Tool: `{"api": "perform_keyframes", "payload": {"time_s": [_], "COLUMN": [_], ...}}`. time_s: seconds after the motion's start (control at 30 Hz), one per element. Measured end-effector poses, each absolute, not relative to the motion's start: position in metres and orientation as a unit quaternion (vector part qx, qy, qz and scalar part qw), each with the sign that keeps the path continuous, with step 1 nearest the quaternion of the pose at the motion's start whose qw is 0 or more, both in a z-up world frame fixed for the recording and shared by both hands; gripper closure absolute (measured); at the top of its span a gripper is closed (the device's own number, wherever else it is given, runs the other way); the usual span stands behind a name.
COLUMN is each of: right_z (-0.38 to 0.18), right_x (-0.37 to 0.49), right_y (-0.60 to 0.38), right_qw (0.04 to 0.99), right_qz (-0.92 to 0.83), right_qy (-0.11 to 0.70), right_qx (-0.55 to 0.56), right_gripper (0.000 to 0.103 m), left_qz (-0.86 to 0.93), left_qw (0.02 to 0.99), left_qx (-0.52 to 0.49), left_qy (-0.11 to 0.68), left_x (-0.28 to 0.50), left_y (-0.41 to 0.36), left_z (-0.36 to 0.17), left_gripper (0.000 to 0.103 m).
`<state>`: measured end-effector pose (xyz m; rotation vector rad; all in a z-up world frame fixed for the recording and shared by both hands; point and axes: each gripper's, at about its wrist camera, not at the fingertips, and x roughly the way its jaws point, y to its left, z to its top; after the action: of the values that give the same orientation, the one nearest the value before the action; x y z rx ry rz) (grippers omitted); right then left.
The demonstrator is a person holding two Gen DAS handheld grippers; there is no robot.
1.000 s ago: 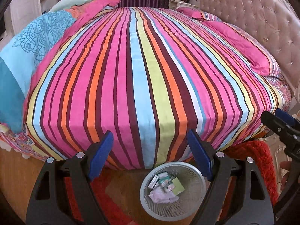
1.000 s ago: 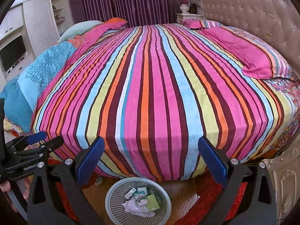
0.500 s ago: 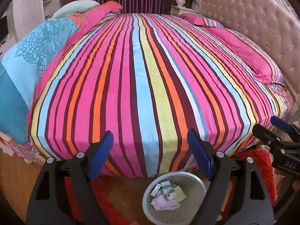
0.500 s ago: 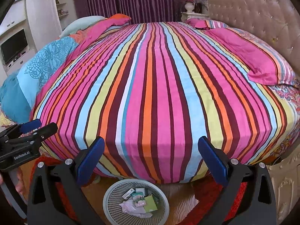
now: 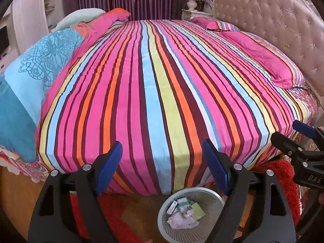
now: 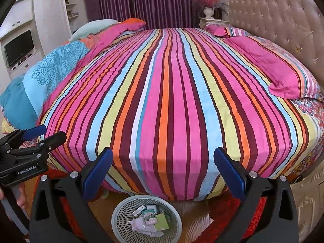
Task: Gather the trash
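Both pairs of jaws stand wide apart with nothing between the blue pads. The left gripper (image 5: pixel 162 164) and the right gripper (image 6: pixel 163 170) both point down over the near edge of the bed (image 6: pixel 172 101), each showing only the striped cover in its gap. In the left wrist view the right gripper shows at the right edge; in the right wrist view the left gripper shows at the left edge, with part of a hand (image 6: pixel 21 194) under it.

Below the jaws, on the floor just in front of the bed's near edge, stands a pale mesh wastebasket (image 5: pixel 210 197). The trash (image 5: pixel 185 212) lies inside it: small cartons, a green packet and crumpled whitish wrapping, piled on the basket's bottom.

A red rug (image 5: pixel 283 182) lies on the wooden floor around the basket. On the bed, a pink pillow (image 6: pixel 269 68) rests near the right edge by the tufted headboard (image 6: pixel 273 16), and a blue patterned quilt (image 6: pixel 50 70) is bunched along the left edge. Purple curtains (image 6: pixel 145 2) hang beyond the far edge.
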<state>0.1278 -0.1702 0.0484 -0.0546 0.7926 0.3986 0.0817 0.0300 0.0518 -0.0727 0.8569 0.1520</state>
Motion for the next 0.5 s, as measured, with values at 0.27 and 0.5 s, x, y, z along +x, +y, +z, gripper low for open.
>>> {"api": "perform_keyframes", "payload": {"time_s": [0.27,0.5], "right_z": [0.051,0.0502], "right_x": [0.1298,0.1282], "right_y": [-0.1742,-0.1733], "right_qw": [0.906,0.905], "right_qz": [0.187,0.189], "right_qy": [0.377,0.379], "right_qx": [-0.027,-0.028], "right_gripper": [0.008,0.008], "left_qz": [0.067,0.068], "left_qw": [0.906,0.906], "left_qx": [-0.04,-0.035], "left_qy": [0.417,0.416], "left_x": [0.0822,0.0816], "left_y": [0.0267,0.0252], "left_z": [0.0531,0.0535], "left_gripper": [0.024,0.024]}}
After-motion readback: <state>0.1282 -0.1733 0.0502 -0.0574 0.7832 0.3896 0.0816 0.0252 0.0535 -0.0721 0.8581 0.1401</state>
